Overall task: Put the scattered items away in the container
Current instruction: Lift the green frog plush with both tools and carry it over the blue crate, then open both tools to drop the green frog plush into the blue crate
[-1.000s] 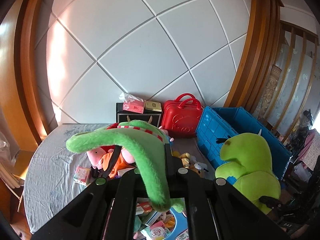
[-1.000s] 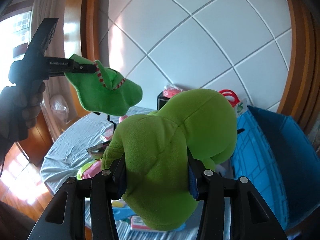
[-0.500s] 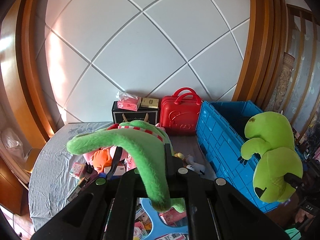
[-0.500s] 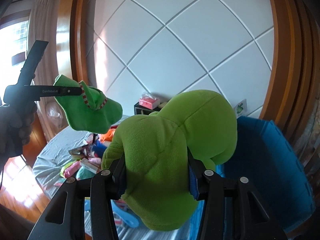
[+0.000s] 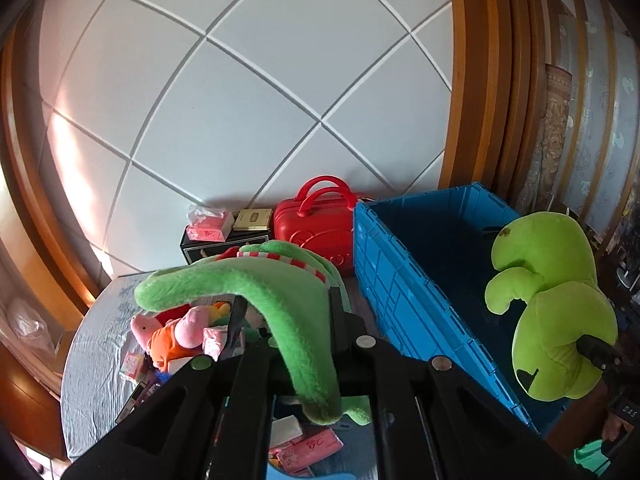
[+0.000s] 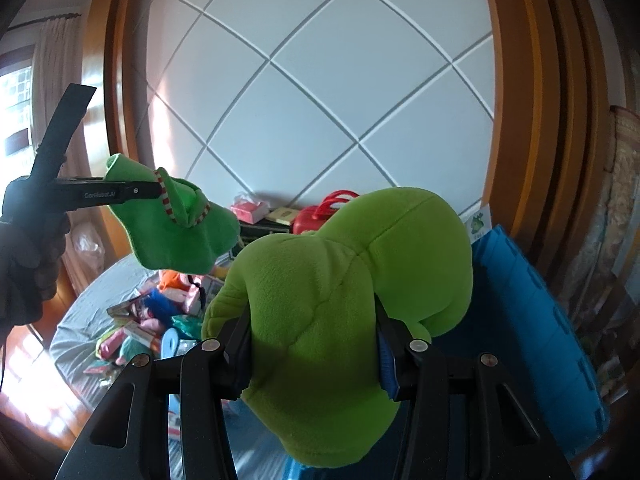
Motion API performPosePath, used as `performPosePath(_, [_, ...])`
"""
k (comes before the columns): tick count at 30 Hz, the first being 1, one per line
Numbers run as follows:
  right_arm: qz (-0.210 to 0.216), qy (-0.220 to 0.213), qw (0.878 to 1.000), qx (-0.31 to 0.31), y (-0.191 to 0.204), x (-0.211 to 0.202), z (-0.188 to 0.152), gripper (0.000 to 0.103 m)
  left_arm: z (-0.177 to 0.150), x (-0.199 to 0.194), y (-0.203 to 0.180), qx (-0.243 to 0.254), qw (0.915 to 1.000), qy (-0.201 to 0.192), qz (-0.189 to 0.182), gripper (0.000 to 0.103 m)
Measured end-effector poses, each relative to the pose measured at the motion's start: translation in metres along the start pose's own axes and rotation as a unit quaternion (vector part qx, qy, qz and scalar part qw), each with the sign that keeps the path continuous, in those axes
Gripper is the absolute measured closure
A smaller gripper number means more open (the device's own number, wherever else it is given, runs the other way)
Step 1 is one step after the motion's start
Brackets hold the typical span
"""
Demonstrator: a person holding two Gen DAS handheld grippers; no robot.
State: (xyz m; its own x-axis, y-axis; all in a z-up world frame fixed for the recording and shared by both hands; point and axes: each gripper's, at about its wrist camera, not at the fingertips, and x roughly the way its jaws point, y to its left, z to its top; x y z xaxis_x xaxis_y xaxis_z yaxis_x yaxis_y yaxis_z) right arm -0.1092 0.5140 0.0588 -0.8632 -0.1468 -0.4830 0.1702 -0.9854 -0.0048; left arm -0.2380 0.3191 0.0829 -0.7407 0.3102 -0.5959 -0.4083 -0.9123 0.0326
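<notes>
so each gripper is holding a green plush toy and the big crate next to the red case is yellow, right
Not quite: the crate is blue, not yellow, as the left wrist view shows. The rest stands: it sits beside the red case, the left gripper holds the darker green plush, and the right gripper holds the lime green plush.

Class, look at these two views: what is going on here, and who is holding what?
A person is tidying toys from a bed into a blue crate. The left gripper is shut on a dark green plush with a red-and-white striped band. The right gripper clamps a lime green plush, which in the left view hangs over the open crate. More toys and packets lie on the grey sheet.
</notes>
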Motion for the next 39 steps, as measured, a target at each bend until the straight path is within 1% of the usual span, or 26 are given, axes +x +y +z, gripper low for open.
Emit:
performPosePath(6, [-0.023,0.005,0.999,0.024,-0.043,-0.002,-0.012,0.055,0.028,0.018,-0.056,0.039,0.9987,-0.006,-0.031,0.098])
performPosePath(12, [-0.048,0.017,0.998,0.042,-0.083,0.001,-0.025,0.054,0.056,0.045,-0.108,0.070,0.9951,-0.002,-0.071,0.098])
performPosePath(19, [-0.069,0.031,0.995,0.063,-0.115,0.006,-0.034,0.054,0.085,0.069,-0.162,0.101,0.9896,-0.006,-0.102,0.098])
performPosePath(22, [-0.079,0.036,0.994,0.070,-0.125,0.006,-0.038,0.054,0.094,0.080,-0.182,0.107,0.9875,-0.007,-0.115,0.098])
performPosePath(28, [-0.091,0.052,0.991,0.088,-0.142,0.008,-0.050,0.054,0.099,0.102,-0.219,0.122,0.9838,-0.001,-0.131,0.098])
performPosePath(36, [-0.100,0.068,0.988,0.093,-0.151,0.008,-0.060,0.053,0.094,0.121,-0.245,0.125,0.9813,0.010,-0.146,0.098])
performPosePath(39, [-0.102,0.071,0.988,0.093,-0.154,0.010,-0.060,0.053,0.093,0.125,-0.248,0.126,0.9811,0.011,-0.146,0.098])
